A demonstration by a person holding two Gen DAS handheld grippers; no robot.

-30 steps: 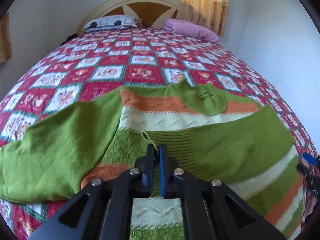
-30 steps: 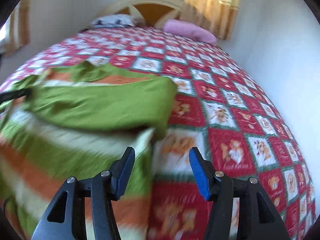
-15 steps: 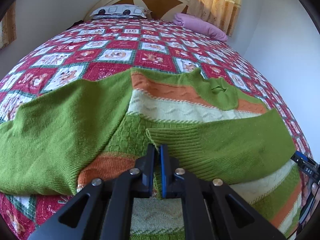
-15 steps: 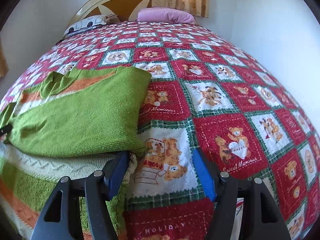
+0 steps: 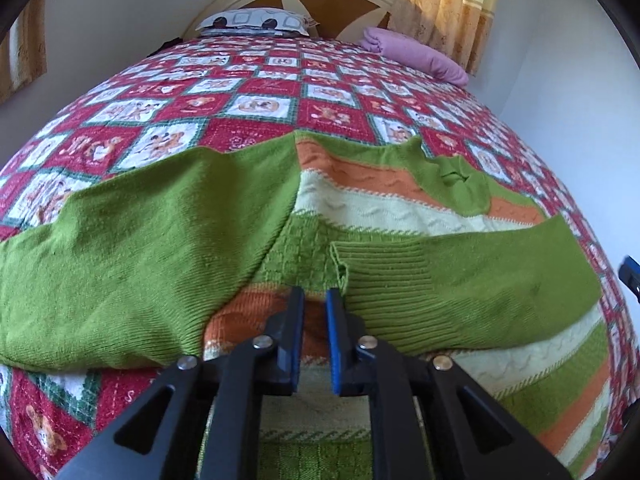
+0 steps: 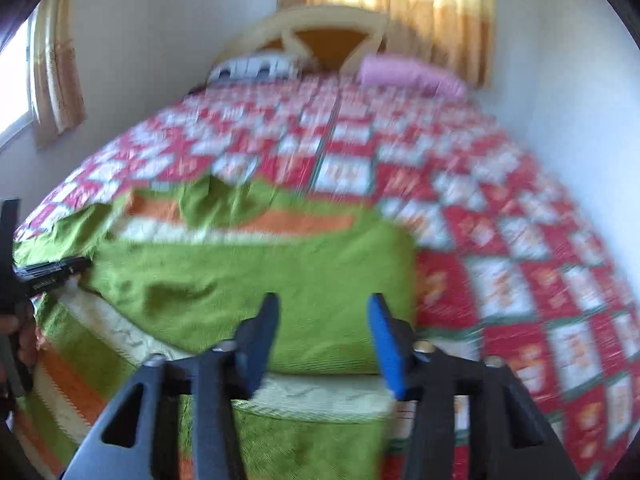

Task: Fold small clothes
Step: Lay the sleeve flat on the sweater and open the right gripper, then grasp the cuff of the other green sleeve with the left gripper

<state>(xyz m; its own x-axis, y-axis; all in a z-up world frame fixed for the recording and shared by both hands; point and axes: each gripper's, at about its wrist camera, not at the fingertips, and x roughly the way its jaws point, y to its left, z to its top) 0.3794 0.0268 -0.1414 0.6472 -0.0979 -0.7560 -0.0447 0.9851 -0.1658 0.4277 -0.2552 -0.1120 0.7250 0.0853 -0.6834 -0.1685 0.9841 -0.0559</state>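
With the sweater (image 5: 360,208) spread on the bed (image 5: 256,92), the left claw (image 5: 314,300) opening empty by the cuff at 1 o'clock, the right claw (image 6: 322,312) closing on nothing yet, that sleeve (image 5: 460,280) could unfold if snagged.

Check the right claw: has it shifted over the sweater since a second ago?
Yes. The right claw has swung left from the bedspread beside the sweater's edge to over the folded green sleeve, jaws closing, nothing gripped.
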